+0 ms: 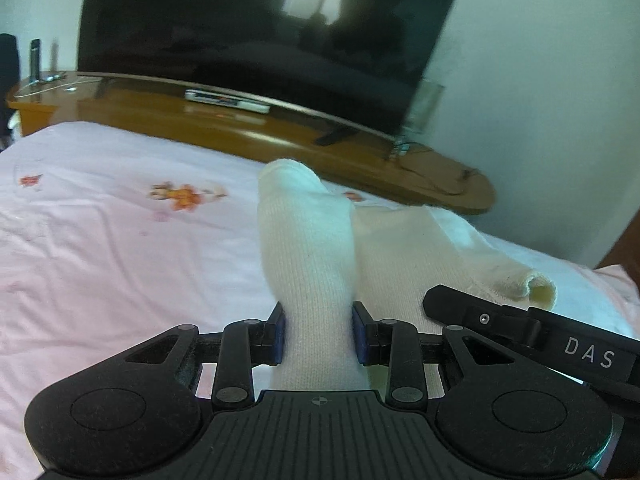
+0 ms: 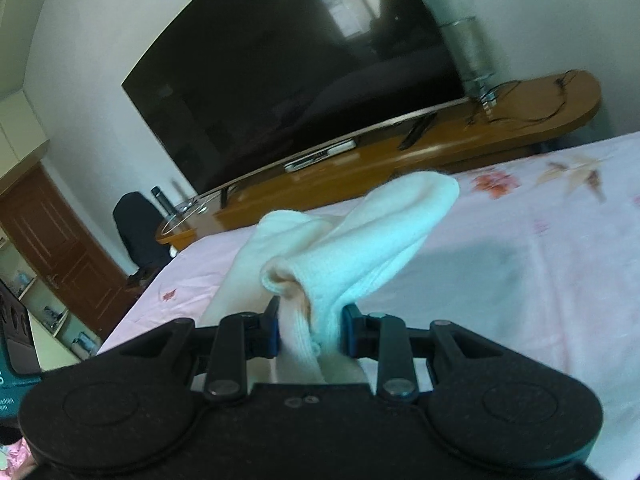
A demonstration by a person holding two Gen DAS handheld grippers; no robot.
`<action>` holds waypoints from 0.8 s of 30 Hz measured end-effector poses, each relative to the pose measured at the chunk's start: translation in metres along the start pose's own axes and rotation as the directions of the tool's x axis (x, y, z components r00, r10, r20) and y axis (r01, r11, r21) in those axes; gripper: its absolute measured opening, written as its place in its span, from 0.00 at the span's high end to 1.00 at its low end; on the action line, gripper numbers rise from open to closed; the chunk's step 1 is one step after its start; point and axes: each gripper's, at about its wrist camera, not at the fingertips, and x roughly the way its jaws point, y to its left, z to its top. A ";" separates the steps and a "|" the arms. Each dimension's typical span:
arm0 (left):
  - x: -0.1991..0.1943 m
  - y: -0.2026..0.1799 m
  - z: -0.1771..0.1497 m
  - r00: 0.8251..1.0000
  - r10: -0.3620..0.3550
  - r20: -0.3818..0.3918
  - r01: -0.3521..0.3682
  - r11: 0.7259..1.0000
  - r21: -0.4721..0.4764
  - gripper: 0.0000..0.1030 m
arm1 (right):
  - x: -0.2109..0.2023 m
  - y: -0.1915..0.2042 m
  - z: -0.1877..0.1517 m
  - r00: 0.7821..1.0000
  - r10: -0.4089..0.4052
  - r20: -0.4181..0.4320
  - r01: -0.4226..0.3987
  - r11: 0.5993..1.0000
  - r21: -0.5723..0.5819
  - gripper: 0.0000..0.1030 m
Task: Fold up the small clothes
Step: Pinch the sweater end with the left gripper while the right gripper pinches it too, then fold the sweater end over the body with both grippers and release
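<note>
Socks (image 1: 308, 248), white, soft and limp, hung above the bed (image 1: 120, 260); I had my left gripper (image 1: 319, 334) and right gripper (image 2: 309, 330) both clamped on them, best pinched near the cuffs.

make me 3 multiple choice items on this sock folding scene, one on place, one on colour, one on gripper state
1. Where is the TV?
A. on a wooden stand beyond the bed
B. on the bed
C. on the floor

2. What colour is the sock?
A. black
B. white
C. red

3. How do the left gripper's jaws stand?
A. wide open, empty
B. out of view
C. shut on the sock

Key: 1 A, the TV sits on the wooden stand behind the pink bedsheet. 2 B, the sock is white. 3 C, the left gripper pinches it; the right gripper does likewise.
</note>
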 end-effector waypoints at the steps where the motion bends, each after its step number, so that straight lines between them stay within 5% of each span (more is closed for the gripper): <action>1: 0.003 0.006 0.000 1.000 0.012 -0.002 -0.012 1.000 0.002 0.68 | 0.010 0.005 -0.002 1.000 0.002 -0.007 -0.002 1.000 -0.001 0.72; 10: 0.054 0.050 -0.014 0.991 0.101 -0.087 -0.102 0.995 0.000 0.68 | 0.055 0.013 -0.029 0.997 -0.049 -0.063 0.049 0.999 -0.013 0.73; 12: 0.062 0.059 -0.024 0.989 0.109 -0.098 -0.112 0.994 -0.022 0.50 | 0.061 0.005 -0.036 0.992 -0.099 -0.073 0.099 0.995 -0.011 0.73; 14: 0.061 0.062 -0.028 0.988 0.129 -0.086 -0.131 0.991 -0.017 0.35 | 0.067 -0.011 -0.043 0.982 -0.164 -0.094 0.164 0.986 0.001 0.68; 18: 0.044 0.065 -0.028 0.987 0.142 -0.073 -0.144 0.989 -0.023 0.35 | 0.061 -0.021 -0.046 0.970 -0.224 -0.092 0.223 0.974 -0.022 0.50; 24: 0.007 0.065 -0.036 0.991 0.129 -0.020 -0.129 0.992 -0.007 0.35 | 0.020 0.004 -0.032 0.972 -0.232 0.017 0.232 0.962 -0.145 0.56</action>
